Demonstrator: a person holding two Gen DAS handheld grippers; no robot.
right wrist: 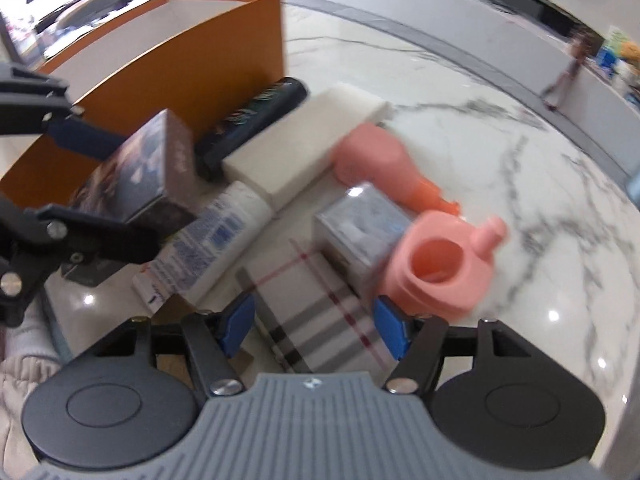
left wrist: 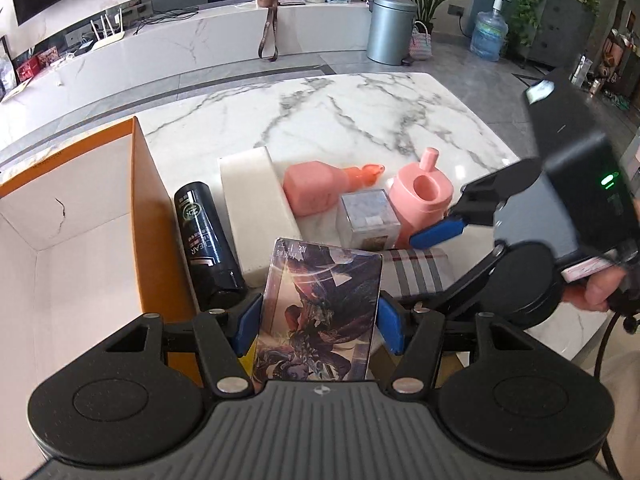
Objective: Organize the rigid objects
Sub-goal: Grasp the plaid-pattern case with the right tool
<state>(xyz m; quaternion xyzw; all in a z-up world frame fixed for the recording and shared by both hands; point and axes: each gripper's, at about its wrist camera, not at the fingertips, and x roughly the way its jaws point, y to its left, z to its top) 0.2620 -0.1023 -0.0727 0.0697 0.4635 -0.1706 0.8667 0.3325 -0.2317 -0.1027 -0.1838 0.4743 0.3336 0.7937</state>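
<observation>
- The left gripper (left wrist: 318,326) sits nearest the lens, its blue pads (left wrist: 247,326) pressed against both sides of an illustrated card box (left wrist: 320,312), which it holds clear of the marble table (left wrist: 340,120).
- In the right wrist view that same box (right wrist: 132,176) hangs above the clutter, just beside the orange wall of the open storage box (right wrist: 224,60).
- The step in hand looks like the carry: one item is grasped and lifted, but not yet over the storage box's white interior (left wrist: 72,248), which lies to the left.
- The next move, I judge, calls for swinging left over the orange wall, lowering inside, then letting go; the wall's edge is the thing to clear.
- The right gripper (right wrist: 316,328) hovers low over a plaid flat box (right wrist: 320,320), its fingers spread wide with nothing between them. The view is blurred, so whether it touches the plaid box I cannot tell.
- Still on the table, packed close together: a black can (left wrist: 208,240) lying against the orange wall, a white block (left wrist: 256,208) just beside it, a pink bottle (left wrist: 320,188) on its side, a small clear cube box (left wrist: 366,216) and a pink jug (left wrist: 420,200).
- A white printed tube (right wrist: 212,240) lies under the lifted box, seen only from the right wrist.
</observation>
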